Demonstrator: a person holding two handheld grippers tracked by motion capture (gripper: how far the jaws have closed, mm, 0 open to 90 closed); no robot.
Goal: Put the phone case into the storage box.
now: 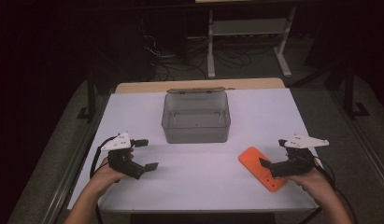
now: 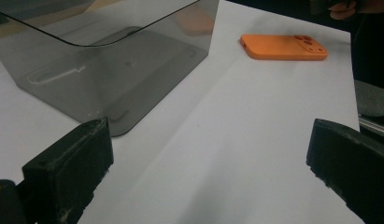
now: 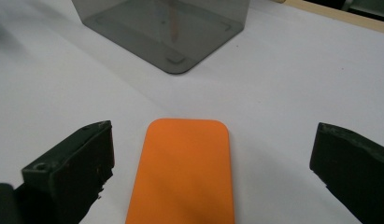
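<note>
From the high view I am seeing the smoky clear box standing empty at the back of the white worktop; the orange phone case is lying nearer me, right of the box. My right gripper is hovering over its near end, fingers spread. My left gripper, left of the box, is holding nothing, fingers apart.

In the left gripper view the box is cut off at the top, and the case is lying beyond it.

In the right gripper view the case is lying between my open fingers, untouched, its near end cut off.

One orange phone case, one clear grey box, two claws
</note>
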